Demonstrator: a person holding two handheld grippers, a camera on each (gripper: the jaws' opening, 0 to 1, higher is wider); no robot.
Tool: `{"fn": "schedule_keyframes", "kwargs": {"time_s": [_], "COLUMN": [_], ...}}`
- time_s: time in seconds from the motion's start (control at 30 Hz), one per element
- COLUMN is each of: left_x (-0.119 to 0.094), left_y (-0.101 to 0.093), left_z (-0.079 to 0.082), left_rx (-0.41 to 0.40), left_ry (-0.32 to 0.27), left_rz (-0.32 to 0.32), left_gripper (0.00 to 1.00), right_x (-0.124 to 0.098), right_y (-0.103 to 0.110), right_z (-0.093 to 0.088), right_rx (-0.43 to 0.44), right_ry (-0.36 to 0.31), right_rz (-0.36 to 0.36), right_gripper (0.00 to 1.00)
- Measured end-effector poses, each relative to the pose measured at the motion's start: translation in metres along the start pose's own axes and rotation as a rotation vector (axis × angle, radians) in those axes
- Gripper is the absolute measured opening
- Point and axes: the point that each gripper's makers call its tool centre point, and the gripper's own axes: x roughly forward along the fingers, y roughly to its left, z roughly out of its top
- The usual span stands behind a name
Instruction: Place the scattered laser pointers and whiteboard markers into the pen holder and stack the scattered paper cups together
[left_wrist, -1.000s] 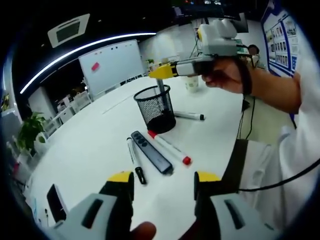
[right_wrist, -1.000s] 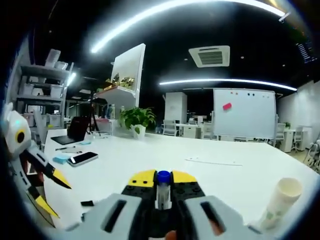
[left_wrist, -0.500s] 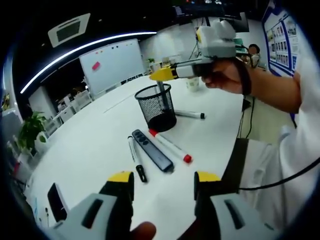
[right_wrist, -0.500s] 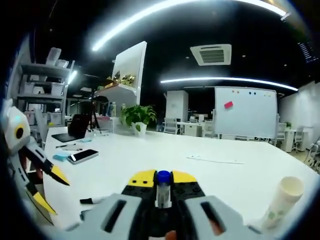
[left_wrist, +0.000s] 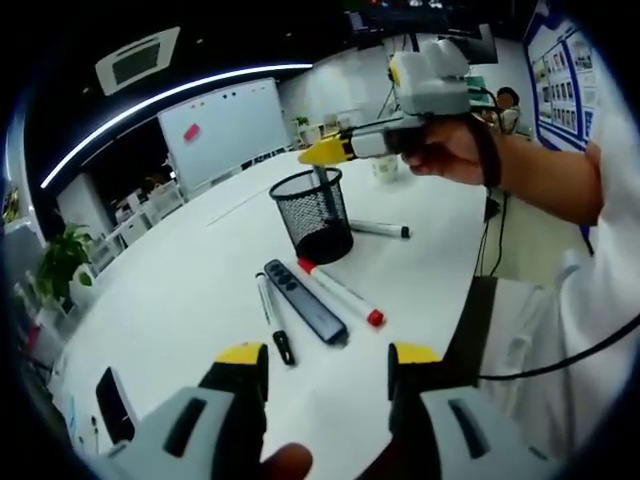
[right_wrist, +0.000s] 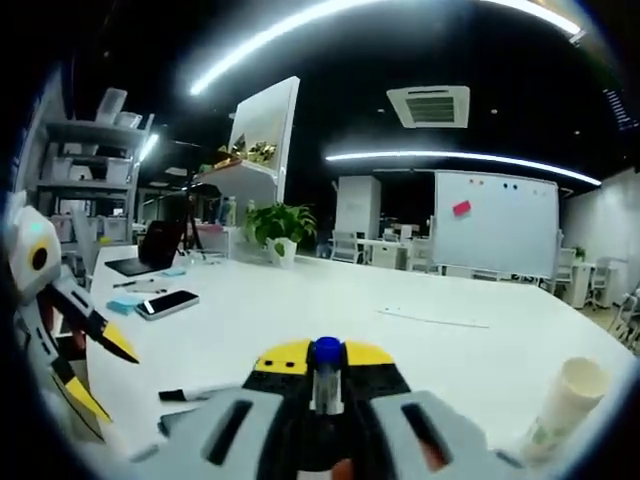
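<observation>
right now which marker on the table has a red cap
The marker lying just right of the black laser pointer, its red cap toward the table edge; the other two have black caps.

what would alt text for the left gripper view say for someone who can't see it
The right gripper, in a person's hand, holds a marker upright over a black mesh pen holder on a white table. Nearer lie a black marker, a dark laser pointer and a red-capped marker; the left gripper is open below.
</observation>
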Motion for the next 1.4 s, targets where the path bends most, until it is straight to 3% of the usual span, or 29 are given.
{"fn": "schedule_keyframes", "kwargs": {"time_s": [1.4], "left_x": [0.004], "left_y": [-0.006], "left_z": [0.008], "left_rx": [0.021], "left_ry": [-0.003], "left_rz": [-0.007], "left_gripper": [0.49], "right_x": [-0.007], "right_y": [-0.005], "right_z": [-0.013], "right_rx": [-0.007], "right_ry": [0.054], "right_rz": [0.014], "right_gripper": [0.33]}}
